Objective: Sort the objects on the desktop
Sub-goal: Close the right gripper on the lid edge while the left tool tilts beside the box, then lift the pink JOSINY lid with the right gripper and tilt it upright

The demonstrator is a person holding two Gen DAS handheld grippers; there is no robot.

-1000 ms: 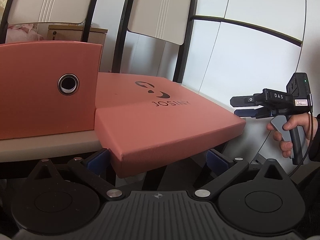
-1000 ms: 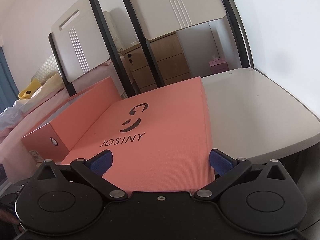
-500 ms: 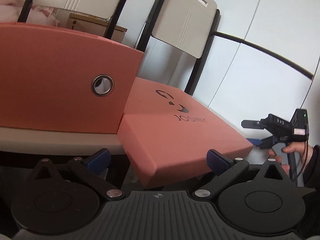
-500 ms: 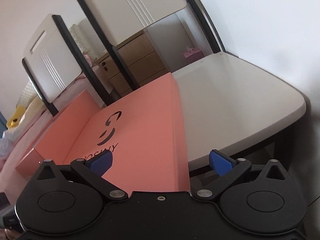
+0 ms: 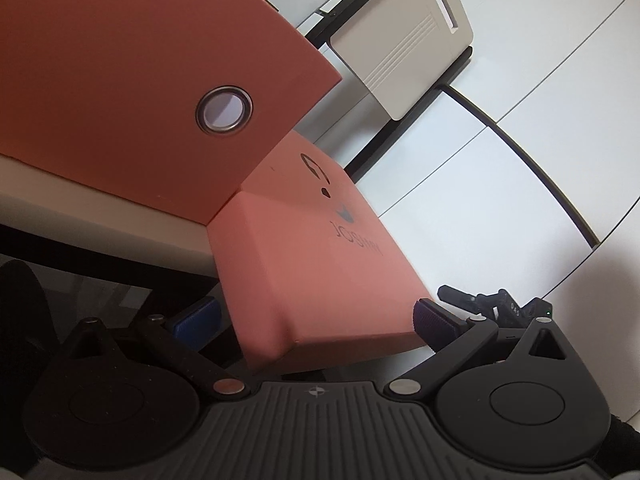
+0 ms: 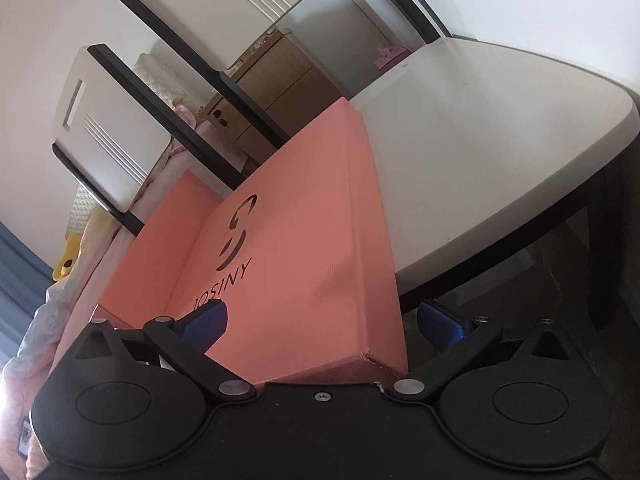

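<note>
Left tongs (image 5: 314,322) stand apart, straddling the near corner of the lid (image 5: 312,256). Right tongs (image 6: 322,320) stand apart around its other corner. The lid overhangs the counter (image 6: 500,152) edge, touching the box (image 5: 132,92) at 10 o'clock.
</note>
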